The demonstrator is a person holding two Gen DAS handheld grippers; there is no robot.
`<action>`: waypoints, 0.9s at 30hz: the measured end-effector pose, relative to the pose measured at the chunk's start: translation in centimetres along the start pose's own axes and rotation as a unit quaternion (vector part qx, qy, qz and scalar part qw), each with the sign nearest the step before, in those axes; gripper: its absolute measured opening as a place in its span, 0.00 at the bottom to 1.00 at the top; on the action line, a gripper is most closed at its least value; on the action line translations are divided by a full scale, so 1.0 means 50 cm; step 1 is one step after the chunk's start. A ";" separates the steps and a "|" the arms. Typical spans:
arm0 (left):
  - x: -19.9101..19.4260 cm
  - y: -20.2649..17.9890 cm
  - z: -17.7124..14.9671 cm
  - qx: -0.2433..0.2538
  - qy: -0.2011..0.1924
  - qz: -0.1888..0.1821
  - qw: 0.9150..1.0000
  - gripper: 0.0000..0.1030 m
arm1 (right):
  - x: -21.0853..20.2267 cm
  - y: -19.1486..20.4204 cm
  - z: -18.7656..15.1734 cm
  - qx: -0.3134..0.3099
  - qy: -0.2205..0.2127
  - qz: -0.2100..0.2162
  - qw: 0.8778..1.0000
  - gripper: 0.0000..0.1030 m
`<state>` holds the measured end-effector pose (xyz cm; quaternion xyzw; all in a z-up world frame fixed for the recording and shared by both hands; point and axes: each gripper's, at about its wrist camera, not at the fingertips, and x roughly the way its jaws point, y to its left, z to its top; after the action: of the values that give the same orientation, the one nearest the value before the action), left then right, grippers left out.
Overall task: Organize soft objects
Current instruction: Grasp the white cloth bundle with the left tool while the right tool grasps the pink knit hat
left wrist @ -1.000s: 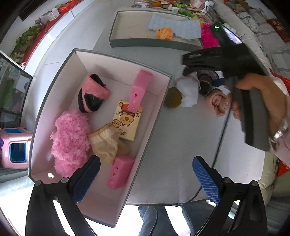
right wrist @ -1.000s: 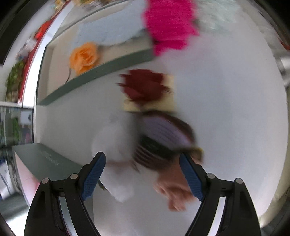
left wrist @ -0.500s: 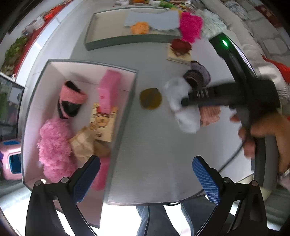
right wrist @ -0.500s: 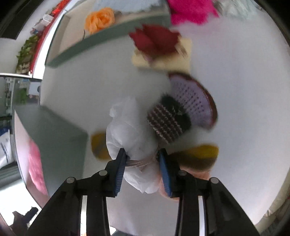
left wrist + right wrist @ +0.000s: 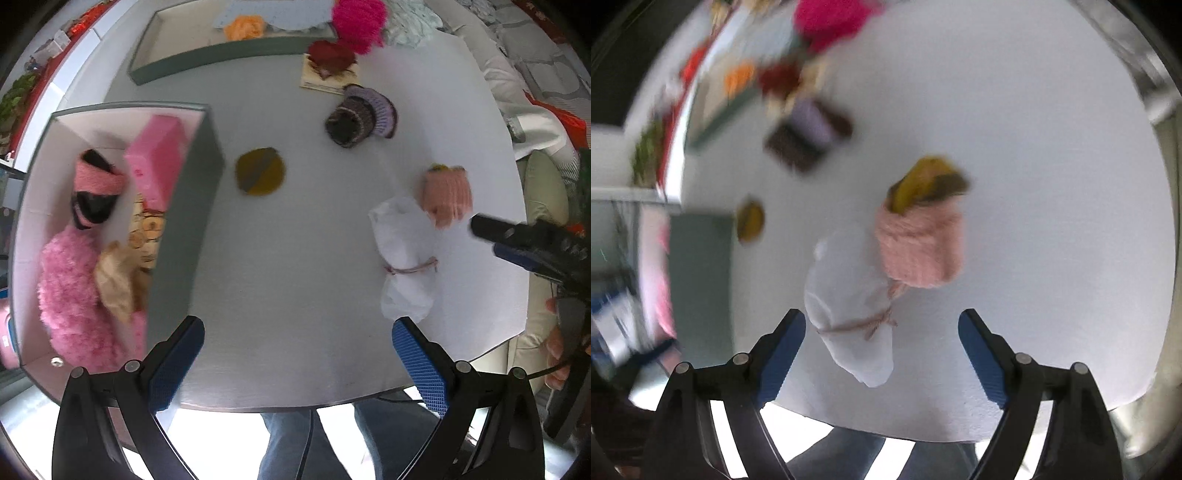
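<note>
A white cloth bundle (image 5: 404,254) tied with pink string lies on the round white table (image 5: 295,277), near its front right. My right gripper (image 5: 882,350) hovers over the bundle (image 5: 849,314); its jaws are opening, and the bundle lies between them with no pad pressing on it. A pink knitted piece (image 5: 919,247) with a yellow pad (image 5: 927,181) tucked in it touches the bundle's far end. My left gripper (image 5: 295,350) stands open and empty above the table's front edge. The right gripper (image 5: 517,243) also shows at the right of the left wrist view.
A grey box (image 5: 184,229) at the left holds pink fluffy and foam items. On the table lie an olive-yellow round pad (image 5: 260,171) and a dark and purple knitted hat (image 5: 360,116). Farther back are a red flower on a card (image 5: 330,55) and a shallow tray (image 5: 221,59). A person's legs show below.
Half a second ago the right gripper was shut on the white bundle; it pulled it toward the table's front right and has let go. The left gripper drifted right, off the box.
</note>
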<state>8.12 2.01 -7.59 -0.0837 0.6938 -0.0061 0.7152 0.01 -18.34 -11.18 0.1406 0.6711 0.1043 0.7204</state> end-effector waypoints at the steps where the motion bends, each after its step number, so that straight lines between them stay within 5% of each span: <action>1: 0.004 -0.011 0.004 0.003 0.000 -0.001 1.000 0.99 | -0.015 -0.011 0.008 0.017 -0.012 0.005 1.000 0.86; 15: 0.154 -0.207 0.069 0.042 0.005 0.017 0.999 0.99 | -0.040 -0.192 -0.101 0.151 -0.005 -0.040 0.988 0.87; 22: 0.200 -0.189 0.093 0.005 0.013 0.045 0.999 0.99 | -0.027 -0.157 -0.013 0.138 -0.028 0.002 0.990 0.87; 27: 0.195 -0.155 0.102 -0.014 0.006 0.050 0.999 0.99 | 0.040 -0.101 0.066 0.119 -0.005 0.023 0.993 0.87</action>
<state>14.38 -6.28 -16.13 -0.0587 0.7017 0.0393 0.7090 3.25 -22.60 -14.58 0.2416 0.6716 0.0398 0.6992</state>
